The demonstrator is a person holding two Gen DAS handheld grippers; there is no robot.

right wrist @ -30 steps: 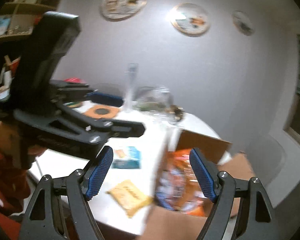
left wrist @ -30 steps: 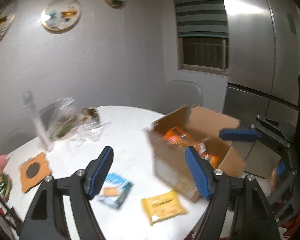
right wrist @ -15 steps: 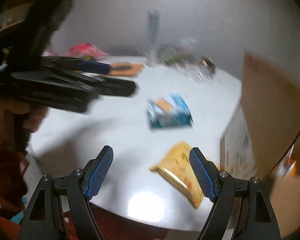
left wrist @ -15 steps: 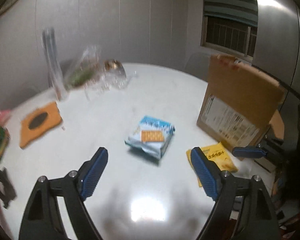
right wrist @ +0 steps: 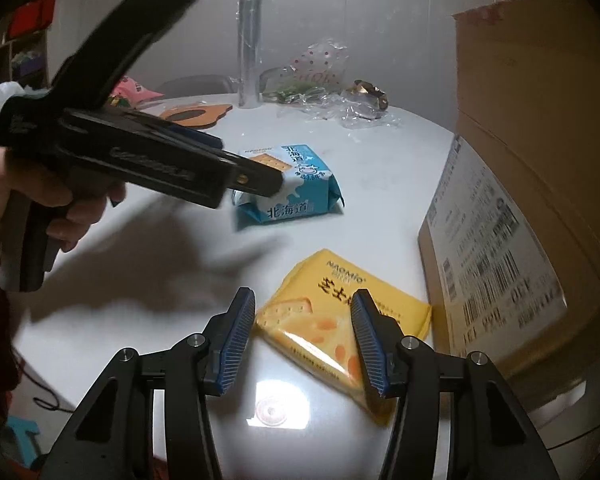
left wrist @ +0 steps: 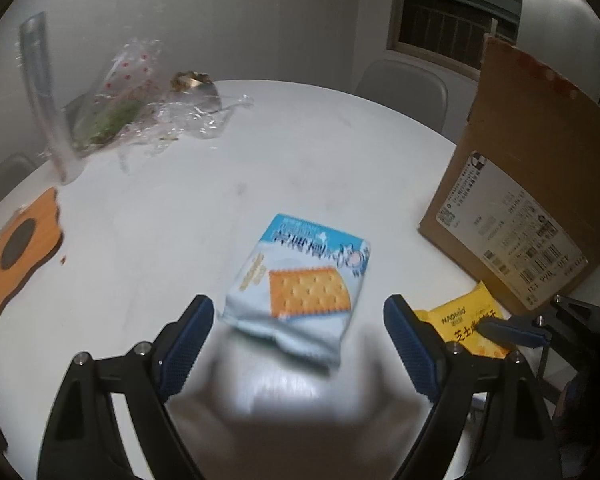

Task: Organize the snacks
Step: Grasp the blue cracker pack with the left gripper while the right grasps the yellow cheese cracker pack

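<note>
Two snack packs: blue cracker pack (left wrist: 300, 284), yellow cheese pack (right wrist: 340, 328), one cardboard box (left wrist: 540, 184)

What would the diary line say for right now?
left gripper: open, near blue cracker pack | right gripper: open, around yellow cheese pack | box: beside

The cracker packet (left wrist: 300, 280) was pale blue and white with an orange cracker printed on it. The cheese packet (right wrist: 340, 320) was yellow. The cardboard box (left wrist: 540, 184) was brown with a white label, the table (left wrist: 260, 140) white, the coaster (left wrist: 20, 248) orange with a dark centre.
</note>
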